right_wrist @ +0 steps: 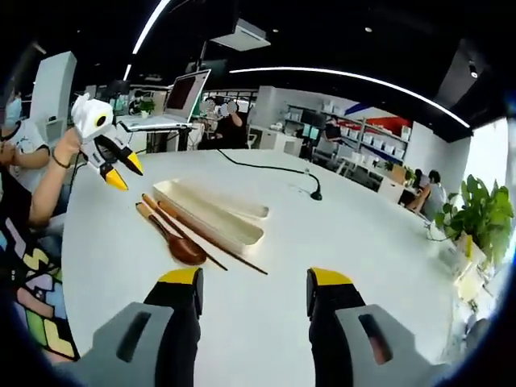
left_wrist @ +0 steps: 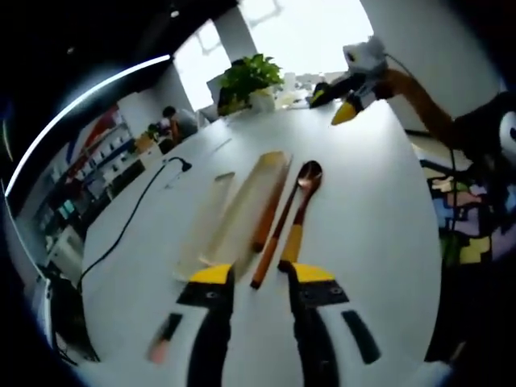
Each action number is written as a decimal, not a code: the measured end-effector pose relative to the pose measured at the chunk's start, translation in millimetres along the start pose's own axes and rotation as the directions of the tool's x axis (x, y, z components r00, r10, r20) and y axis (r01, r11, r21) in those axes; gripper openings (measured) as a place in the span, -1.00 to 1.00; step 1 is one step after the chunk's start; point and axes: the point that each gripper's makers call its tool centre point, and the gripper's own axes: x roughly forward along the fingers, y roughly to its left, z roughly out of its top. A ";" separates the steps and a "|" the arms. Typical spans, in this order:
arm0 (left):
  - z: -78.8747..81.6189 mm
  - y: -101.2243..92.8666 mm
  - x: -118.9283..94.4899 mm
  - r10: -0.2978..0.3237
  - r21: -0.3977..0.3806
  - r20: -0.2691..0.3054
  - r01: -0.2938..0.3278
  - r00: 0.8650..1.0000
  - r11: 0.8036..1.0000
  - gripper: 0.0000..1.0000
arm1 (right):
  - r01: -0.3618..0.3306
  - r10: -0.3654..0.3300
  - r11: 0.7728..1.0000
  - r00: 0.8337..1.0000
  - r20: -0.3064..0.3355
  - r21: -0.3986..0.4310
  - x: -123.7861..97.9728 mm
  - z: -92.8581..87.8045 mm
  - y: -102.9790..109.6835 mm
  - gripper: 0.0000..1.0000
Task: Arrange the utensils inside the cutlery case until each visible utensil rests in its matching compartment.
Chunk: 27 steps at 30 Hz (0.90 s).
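Cream plastic, the cutlery case lay on the white table just ahead of the left gripper, whose jaws stood apart, holding nothing. Beside the case, outside it, lay chopsticks and a spoon. The right gripper was open and empty, well short of the utensils.
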 end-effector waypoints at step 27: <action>-10.6 3.9 13.9 -0.032 -0.072 -0.025 0.030 0.999 0.997 -0.44 | -0.450 0.325 0.840 0.865 -0.383 -0.304 53.2 -22.6 20.5 -0.56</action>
